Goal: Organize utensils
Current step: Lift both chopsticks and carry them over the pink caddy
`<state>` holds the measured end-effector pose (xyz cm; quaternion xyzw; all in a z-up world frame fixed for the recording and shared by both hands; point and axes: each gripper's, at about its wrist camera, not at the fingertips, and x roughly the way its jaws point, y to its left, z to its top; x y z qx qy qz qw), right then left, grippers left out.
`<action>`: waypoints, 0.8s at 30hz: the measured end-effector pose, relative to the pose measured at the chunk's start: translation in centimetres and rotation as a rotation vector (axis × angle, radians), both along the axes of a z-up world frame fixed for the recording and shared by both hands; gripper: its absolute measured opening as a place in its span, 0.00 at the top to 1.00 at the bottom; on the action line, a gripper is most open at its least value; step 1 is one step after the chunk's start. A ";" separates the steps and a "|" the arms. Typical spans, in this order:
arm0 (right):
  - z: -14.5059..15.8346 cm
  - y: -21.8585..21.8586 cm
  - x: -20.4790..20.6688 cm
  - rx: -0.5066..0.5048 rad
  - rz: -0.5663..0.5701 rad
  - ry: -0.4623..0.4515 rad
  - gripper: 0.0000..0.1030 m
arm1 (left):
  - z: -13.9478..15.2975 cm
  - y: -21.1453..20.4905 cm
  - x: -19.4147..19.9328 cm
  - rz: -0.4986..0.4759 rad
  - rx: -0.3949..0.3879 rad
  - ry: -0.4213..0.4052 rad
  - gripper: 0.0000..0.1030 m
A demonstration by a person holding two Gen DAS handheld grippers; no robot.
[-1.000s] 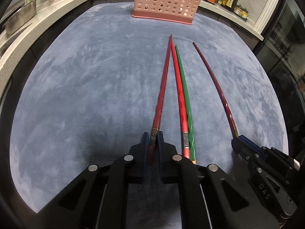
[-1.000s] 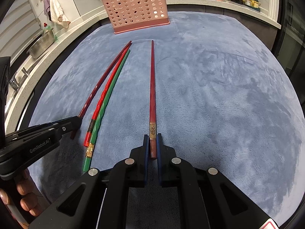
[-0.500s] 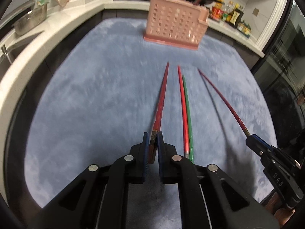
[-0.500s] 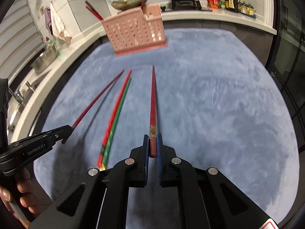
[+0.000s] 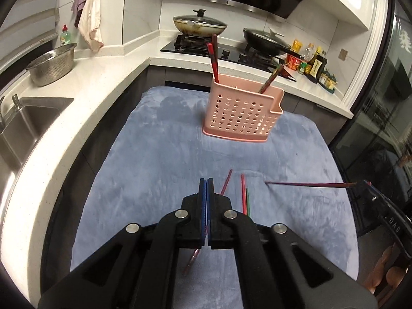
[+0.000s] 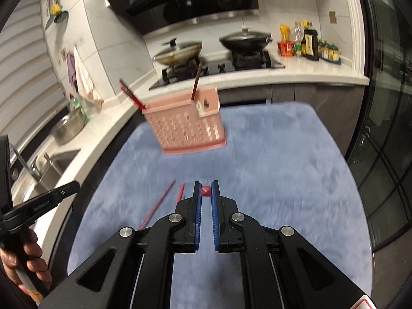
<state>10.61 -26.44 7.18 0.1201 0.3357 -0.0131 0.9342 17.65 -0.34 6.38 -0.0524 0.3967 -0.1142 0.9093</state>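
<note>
Kitchen corner: sink [image 5: 28, 118] and steel colander [image 5: 50, 64] on the left counter, two lidded woks on the hob behind, and the blue-grey cloth-covered surface [image 5: 154, 170] in front.

Left to right on it, left wrist view:
- Left claw [image 5: 206, 200]: blue pads pressed almost together, pinching a dark red chopstick [image 5: 226, 181]. The stick runs diagonally through the pinch, butt end showing below the fingers, tip pointing up-right toward the holder.
- Red chopstick [image 5: 242, 193] and green chopstick [image 5: 247, 200] lie side by side on the cloth just right of that claw, long axes pointing roughly at the holder. Nothing grips them.
- Right claw [image 5: 365, 184] at the right edge holds a second dark red chopstick [image 5: 309, 184], near horizontal here, tip pointing left.

Right wrist view is motion-blurred: right claw [image 6: 206, 193] sits narrowly parted with the red stick seen end-on between the pads, so its axis runs straight ahead.

Pink perforated holder [image 5: 242, 110] stands upright at the far middle of the cloth, well beyond both claws, with a few sticks already leaning in it. The left claw looks slightly nearer. My read: both sticks need tipping tip-down over the rim.
</note>
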 end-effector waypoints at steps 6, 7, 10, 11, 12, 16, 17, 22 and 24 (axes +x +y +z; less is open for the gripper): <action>-1.0 -0.4 -0.9 0.025 -0.012 0.017 0.93 | -4.2 1.8 -1.0 -0.013 -0.034 0.081 0.80; -1.1 -0.4 -1.1 0.029 -0.015 0.020 0.93 | -5.6 1.9 -1.4 -0.015 -0.025 0.100 0.75; -1.5 -0.4 -1.9 0.051 -0.023 0.027 0.93 | -9.1 2.0 -2.3 -0.036 -0.017 0.168 0.73; -1.5 -0.4 -2.0 0.055 -0.026 0.029 0.93 | -9.9 1.9 -2.6 -0.041 -0.018 0.184 0.73; -1.6 -0.3 -2.2 0.059 -0.028 0.030 0.93 | -11.1 1.8 -2.9 -0.050 -0.013 0.203 0.73; -1.8 0.1 -2.6 0.060 -0.027 0.036 0.93 | -13.8 1.4 -3.4 -0.062 0.001 0.246 0.73; -1.8 0.2 -2.6 0.059 -0.025 0.038 0.93 | -14.3 1.2 -3.4 -0.070 -0.001 0.256 0.73; -2.2 0.9 -2.8 0.058 -0.019 0.050 0.93 | -15.5 0.5 -3.6 -0.083 0.020 0.254 0.74; -2.4 0.9 -2.8 0.059 -0.016 0.053 0.93 | -15.5 0.4 -3.6 -0.084 0.020 0.253 0.74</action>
